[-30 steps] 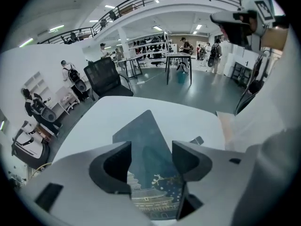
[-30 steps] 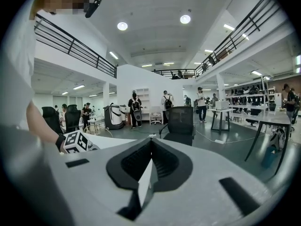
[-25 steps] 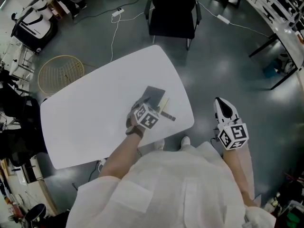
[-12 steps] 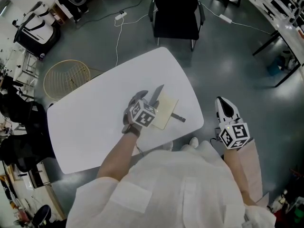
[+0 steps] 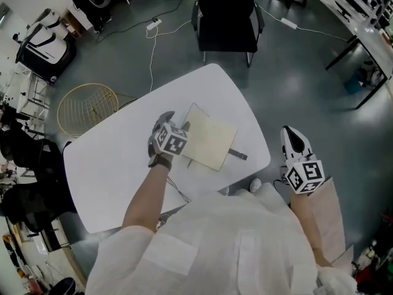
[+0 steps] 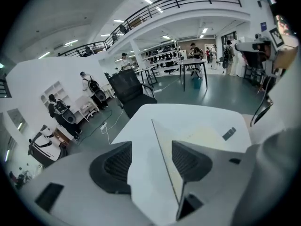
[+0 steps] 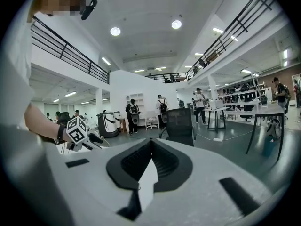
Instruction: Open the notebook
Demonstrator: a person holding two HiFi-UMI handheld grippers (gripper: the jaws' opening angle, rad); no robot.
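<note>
The right gripper (image 7: 150, 147) hangs off the table (image 5: 110, 158) by the person's side, its jaws pressed together on nothing. The left gripper (image 6: 150, 159) has its jaws spread, with the raised cover (image 6: 173, 171) standing on edge between them and close to the right pad. The notebook (image 5: 210, 143) lies near the table's right end, cream page showing. To finish well, swing the cover in an arc about the spine and lay it flat without dragging the book. Beyond the table stands a chair (image 5: 226, 11).
</note>
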